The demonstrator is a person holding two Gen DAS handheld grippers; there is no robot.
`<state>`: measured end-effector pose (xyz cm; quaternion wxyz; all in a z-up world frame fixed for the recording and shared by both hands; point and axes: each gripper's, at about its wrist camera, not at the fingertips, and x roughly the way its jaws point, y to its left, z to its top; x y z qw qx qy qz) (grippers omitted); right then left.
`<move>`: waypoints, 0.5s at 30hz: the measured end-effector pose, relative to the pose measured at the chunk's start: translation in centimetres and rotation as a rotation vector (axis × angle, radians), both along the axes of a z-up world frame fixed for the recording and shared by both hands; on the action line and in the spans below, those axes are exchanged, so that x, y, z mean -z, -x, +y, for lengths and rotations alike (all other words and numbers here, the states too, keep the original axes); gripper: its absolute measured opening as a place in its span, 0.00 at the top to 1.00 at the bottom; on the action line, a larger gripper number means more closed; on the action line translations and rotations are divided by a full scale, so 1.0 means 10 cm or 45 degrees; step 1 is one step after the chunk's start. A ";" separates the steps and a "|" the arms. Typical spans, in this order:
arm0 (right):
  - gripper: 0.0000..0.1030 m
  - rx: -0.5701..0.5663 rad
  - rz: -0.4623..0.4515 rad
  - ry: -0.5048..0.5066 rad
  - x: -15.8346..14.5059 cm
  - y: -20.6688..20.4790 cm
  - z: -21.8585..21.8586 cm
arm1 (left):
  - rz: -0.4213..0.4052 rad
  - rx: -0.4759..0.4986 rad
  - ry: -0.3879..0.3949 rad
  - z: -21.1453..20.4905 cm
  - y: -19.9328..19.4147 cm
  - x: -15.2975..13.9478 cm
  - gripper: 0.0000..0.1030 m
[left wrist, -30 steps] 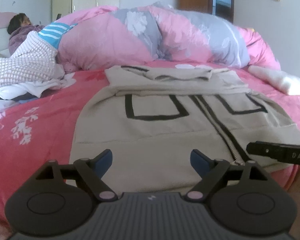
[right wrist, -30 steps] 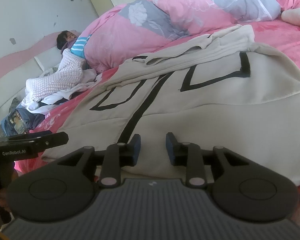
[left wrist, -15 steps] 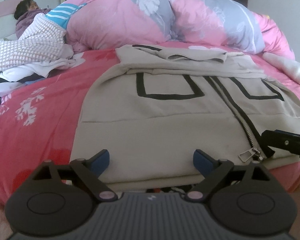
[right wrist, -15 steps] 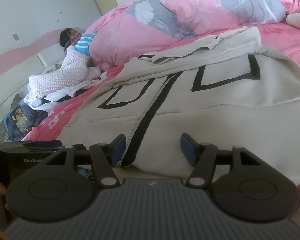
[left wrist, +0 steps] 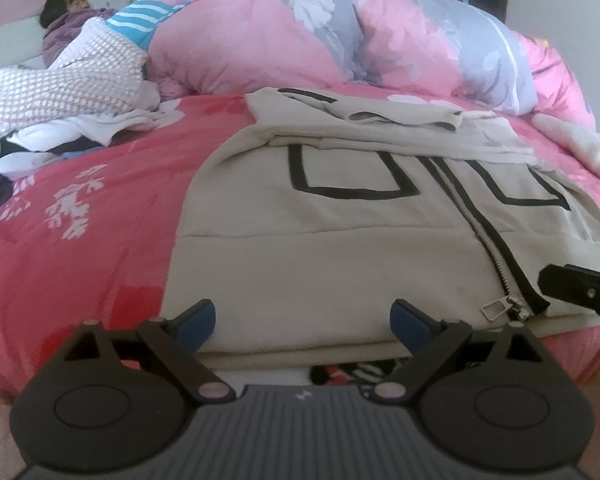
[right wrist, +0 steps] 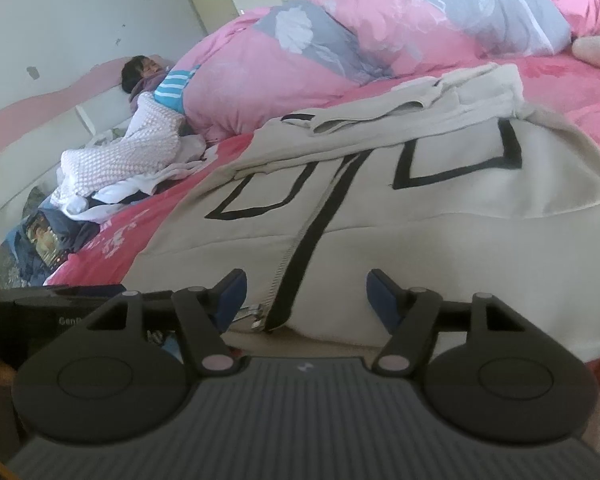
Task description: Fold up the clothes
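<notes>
A beige zip-up hoodie [left wrist: 340, 240] with black rectangle outlines lies flat on the pink bed, hem toward me, sleeves folded across its upper part. My left gripper [left wrist: 303, 316] hovers open over the hem's left half, nothing between its blue pads. In the right wrist view the same hoodie [right wrist: 440, 216] fills the middle. My right gripper [right wrist: 303, 292] stands open at the hem, its jaws on either side of the black zip band and the metal zip pull [right wrist: 256, 316]. The right gripper's black tip [left wrist: 580, 292] shows at the left view's right edge.
A rolled pink and grey duvet [left wrist: 340, 40] lies behind the hoodie. A person [left wrist: 72, 12] lies at the far left beside a pile of white and dark clothes [left wrist: 60, 112]. Pink flowered sheet [left wrist: 80, 220] lies bare left of the hoodie. A cream garment [left wrist: 580, 148] rests at the right.
The right gripper has opened from nearly shut to wide and shifted left over the zip. The left gripper has risen and moved closer over the hem, staying open.
</notes>
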<state>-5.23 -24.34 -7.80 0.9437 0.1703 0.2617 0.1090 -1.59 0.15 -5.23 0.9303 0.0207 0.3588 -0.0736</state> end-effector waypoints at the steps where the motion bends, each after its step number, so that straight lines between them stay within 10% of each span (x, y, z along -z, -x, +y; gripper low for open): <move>1: 0.35 -0.006 -0.008 0.010 -0.01 0.02 0.02 | 0.002 -0.008 0.000 0.03 0.01 0.00 0.06; 15: 0.33 -0.184 -0.109 0.164 -0.14 0.12 0.42 | 0.069 -0.082 0.091 0.32 0.02 0.03 0.05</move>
